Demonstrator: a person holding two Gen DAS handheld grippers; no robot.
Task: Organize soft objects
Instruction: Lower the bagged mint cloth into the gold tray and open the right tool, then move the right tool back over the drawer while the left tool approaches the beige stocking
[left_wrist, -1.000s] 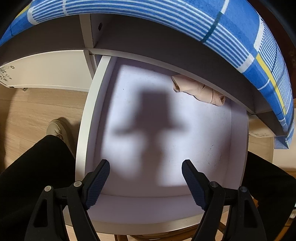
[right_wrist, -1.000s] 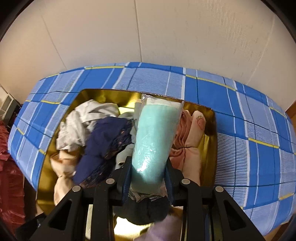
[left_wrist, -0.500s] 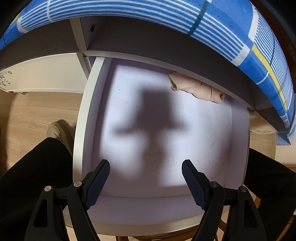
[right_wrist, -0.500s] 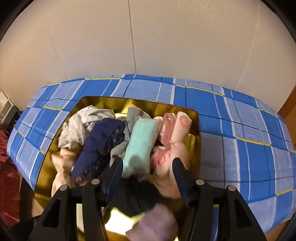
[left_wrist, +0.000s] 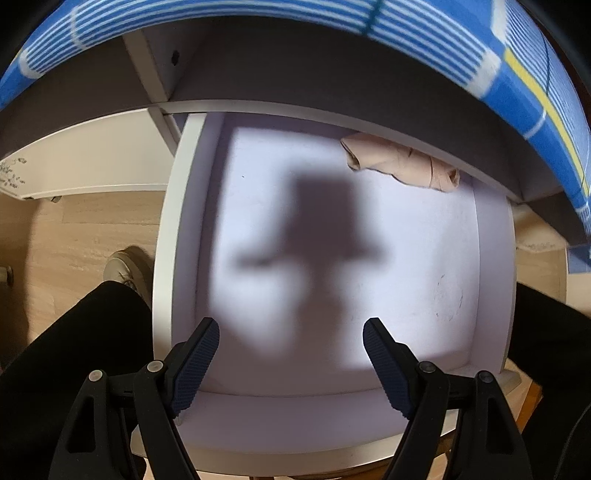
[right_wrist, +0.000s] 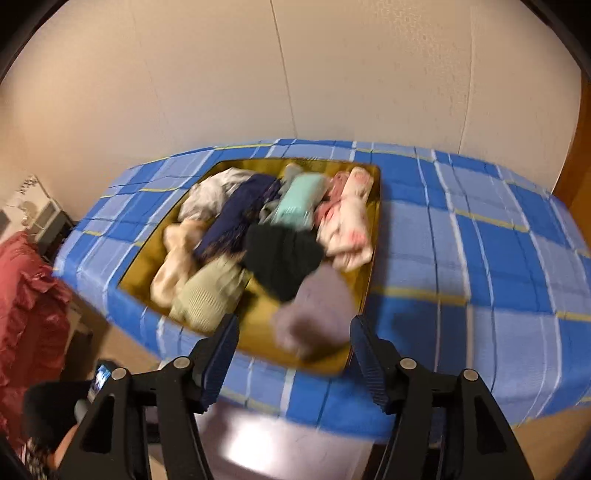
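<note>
While my left gripper (left_wrist: 291, 332) hangs over the pulled-out white drawer (left_wrist: 164, 258), its ridged dark-blue fingers (left_wrist: 197, 363) stand wide apart with nothing between them; the drawer's smooth pale floor carries only one thing, a beige rolled cloth (left_wrist: 400, 168) lying at the far right corner, just under the counter's edge; my own shadow falls across the middle of the floor. My right gripper (right_wrist: 291, 354) is likewise spread and empty, hovering near the front edge of the counter, which is draped in a blue plaid cloth (right_wrist: 480, 258) with thin yellow lines; on it sits a shiny gold tray (right_wrist: 364, 288), rectangular with rounded corners, heaped with soft things: a mint-green bundle (right_wrist: 299, 203) in the middle toward the back, a navy garment (right_wrist: 240, 214) to its left, pink patterned pieces (right_wrist: 349, 221) on the right, a black knit (right_wrist: 284, 258), an olive ribbed knit (right_wrist: 208, 291), a cream cloth (right_wrist: 177, 258), a grey-white cloth (right_wrist: 214, 192) and a blurred lilac piece (right_wrist: 314, 314) nearest me.
</note>
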